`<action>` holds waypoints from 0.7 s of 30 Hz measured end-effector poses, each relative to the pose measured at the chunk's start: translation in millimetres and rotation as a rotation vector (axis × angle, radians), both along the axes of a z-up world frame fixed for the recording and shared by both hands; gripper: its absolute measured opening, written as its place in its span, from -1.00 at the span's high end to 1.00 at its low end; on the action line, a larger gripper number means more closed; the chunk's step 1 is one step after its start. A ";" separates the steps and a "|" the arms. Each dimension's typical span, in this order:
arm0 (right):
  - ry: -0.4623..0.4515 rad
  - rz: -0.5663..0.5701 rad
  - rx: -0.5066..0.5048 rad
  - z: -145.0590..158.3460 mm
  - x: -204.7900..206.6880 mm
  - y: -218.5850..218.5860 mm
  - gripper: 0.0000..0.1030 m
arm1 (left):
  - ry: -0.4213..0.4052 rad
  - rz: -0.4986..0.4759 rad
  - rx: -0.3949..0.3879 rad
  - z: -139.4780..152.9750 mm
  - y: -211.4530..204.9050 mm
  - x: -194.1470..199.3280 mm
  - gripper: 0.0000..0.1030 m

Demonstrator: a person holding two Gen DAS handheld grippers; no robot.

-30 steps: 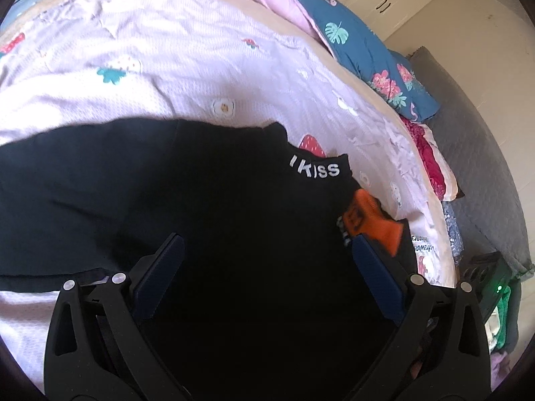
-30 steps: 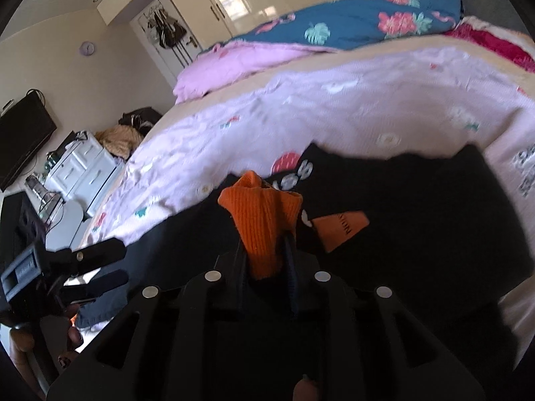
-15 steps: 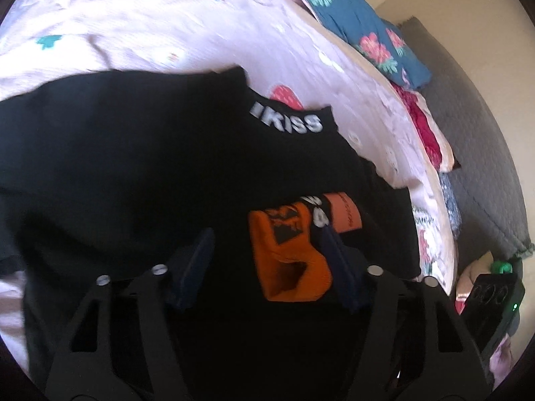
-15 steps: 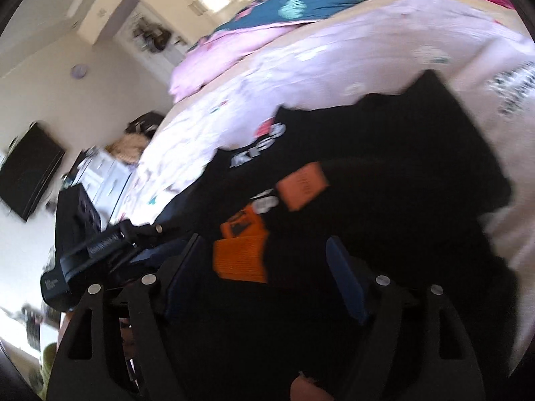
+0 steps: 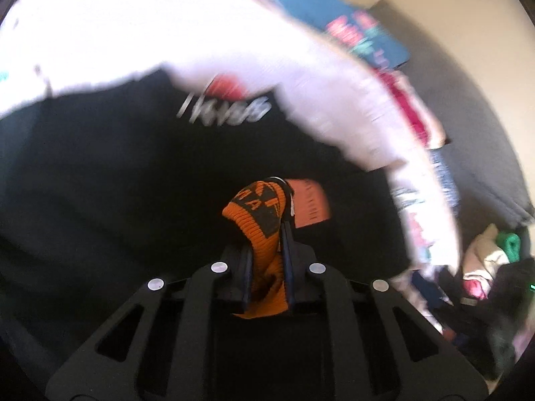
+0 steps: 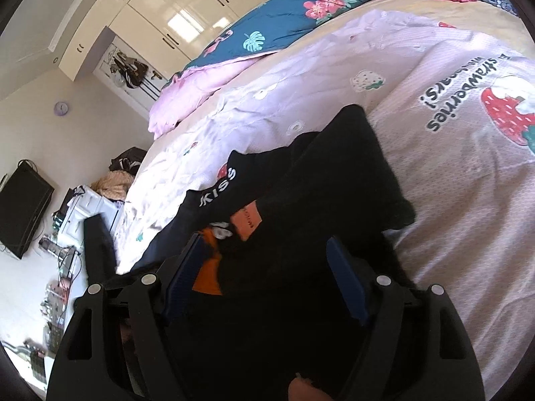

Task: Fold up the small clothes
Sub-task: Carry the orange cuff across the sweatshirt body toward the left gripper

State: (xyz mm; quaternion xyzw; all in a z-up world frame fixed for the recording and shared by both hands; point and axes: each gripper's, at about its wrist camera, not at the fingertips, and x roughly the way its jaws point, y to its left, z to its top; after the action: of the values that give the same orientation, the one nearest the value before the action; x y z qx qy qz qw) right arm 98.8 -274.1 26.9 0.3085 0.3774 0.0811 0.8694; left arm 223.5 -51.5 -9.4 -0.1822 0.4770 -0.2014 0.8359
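Black garment (image 5: 117, 173), orange ribbed cuff (image 5: 259, 214)

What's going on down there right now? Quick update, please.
Left gripper shut on orange cuff. Right gripper open over black garment. Garment lies on pink bedspread. Nothing blocking.

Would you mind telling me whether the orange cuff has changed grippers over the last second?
Yes: the orange cuff left the right hand-held gripper, now open, for the left hand-held gripper.
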 end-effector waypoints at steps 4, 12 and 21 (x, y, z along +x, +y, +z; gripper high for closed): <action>0.001 -0.048 -0.003 0.9 -2.9 -13.3 -0.45 | -0.144 -0.021 -0.039 57.0 5.8 -15.1 0.86; -0.004 -0.086 -0.061 4.3 -4.7 -16.7 -0.45 | -0.241 0.054 -0.053 97.8 54.2 -42.3 0.87; 0.000 -0.037 -0.200 4.0 6.0 8.5 -0.45 | -0.120 0.154 0.008 50.9 91.1 -29.8 0.87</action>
State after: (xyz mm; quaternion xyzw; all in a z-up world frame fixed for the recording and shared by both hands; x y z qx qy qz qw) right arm 104.8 -265.6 30.9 0.2271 0.3779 0.0270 0.8972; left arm 193.7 39.6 41.5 -0.2025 0.4114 -0.1449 0.8768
